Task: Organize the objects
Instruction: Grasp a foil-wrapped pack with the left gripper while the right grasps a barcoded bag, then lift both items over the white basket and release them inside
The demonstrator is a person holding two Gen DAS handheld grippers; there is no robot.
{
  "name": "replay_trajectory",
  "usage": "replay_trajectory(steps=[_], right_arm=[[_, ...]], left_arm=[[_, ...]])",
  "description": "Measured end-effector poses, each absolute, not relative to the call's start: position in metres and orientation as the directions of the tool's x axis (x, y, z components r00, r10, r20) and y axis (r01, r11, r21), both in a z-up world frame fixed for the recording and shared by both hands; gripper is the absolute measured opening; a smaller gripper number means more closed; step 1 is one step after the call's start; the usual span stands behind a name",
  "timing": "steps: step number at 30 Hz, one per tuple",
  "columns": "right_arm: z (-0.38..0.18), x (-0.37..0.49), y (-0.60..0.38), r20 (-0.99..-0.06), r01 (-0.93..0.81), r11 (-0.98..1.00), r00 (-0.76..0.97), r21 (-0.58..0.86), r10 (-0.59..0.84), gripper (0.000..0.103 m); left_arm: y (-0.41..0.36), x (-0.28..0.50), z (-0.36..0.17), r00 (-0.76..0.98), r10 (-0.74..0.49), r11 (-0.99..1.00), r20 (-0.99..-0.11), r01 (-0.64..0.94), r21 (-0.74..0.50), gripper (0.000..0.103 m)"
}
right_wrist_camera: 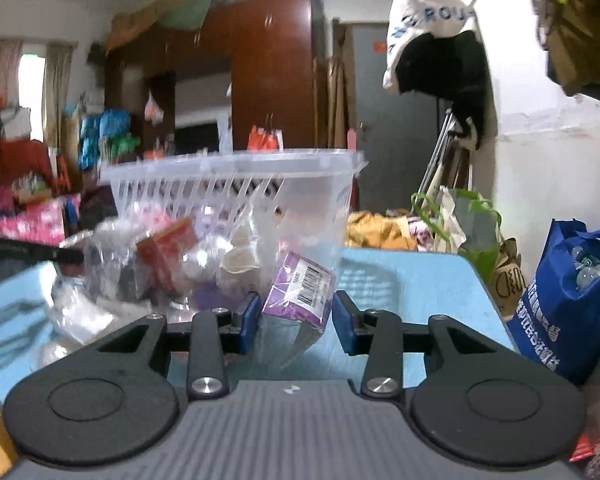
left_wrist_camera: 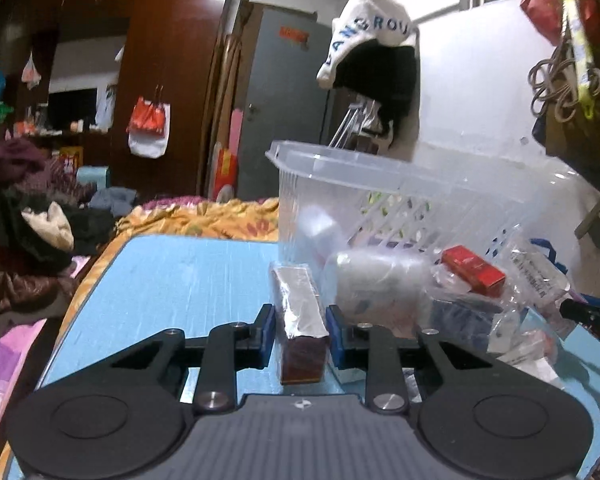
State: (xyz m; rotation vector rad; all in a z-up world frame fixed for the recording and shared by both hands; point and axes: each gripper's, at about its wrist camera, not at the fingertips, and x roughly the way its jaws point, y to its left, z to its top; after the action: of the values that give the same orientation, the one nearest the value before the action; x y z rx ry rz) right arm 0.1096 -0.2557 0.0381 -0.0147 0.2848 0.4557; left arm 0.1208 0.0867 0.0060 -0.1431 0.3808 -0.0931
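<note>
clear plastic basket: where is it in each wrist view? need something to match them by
Left wrist: the clear plastic basket stands right of centre on the blue table, behind the box in the left gripper.
Right wrist: the basket is left of centre, behind the bagged clutter, beyond the right gripper.
Shared landmark: the white cap hanging on the wall.

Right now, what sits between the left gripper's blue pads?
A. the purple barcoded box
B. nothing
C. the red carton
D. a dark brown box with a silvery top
D: in the left wrist view the left gripper has its pads against the sides of the dark brown box with a silvery top on the blue table; the red carton lies further off.
</note>
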Motion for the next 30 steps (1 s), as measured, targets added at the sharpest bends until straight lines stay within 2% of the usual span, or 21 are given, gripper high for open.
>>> replay_trajectory(steps=[18, 25, 28, 30], right_arm=[[0.036, 0.092, -0.263, -0.112, -0.348, 0.933, 0.927, 0.094, 0.358, 0.043], [0.038, 0.096, -0.263, -0.147, -0.357, 0.927, 0.917, 0.114, 0.371, 0.043], [0.040, 0.105, -0.254, -0.230, -0.363, 0.928, 0.899, 0.078, 0.372, 0.044], [0.039, 0.104, -0.253, -0.233, -0.352, 0.933, 0.904, 0.071, 0.359, 0.043]], left_arm=[[0.088, 0.125, 0.008, 0.930, -0.128, 0.983, -0.344, 0.072, -0.169, 0.032], [0.088, 0.127, 0.007, 0.926, -0.132, 0.983, -0.353, 0.078, -0.165, 0.032], [0.088, 0.126, 0.007, 0.926, -0.130, 0.984, -0.354, 0.076, -0.163, 0.032], [0.090, 0.125, 0.007, 0.928, -0.133, 0.982, -0.348, 0.077, -0.173, 0.032]])
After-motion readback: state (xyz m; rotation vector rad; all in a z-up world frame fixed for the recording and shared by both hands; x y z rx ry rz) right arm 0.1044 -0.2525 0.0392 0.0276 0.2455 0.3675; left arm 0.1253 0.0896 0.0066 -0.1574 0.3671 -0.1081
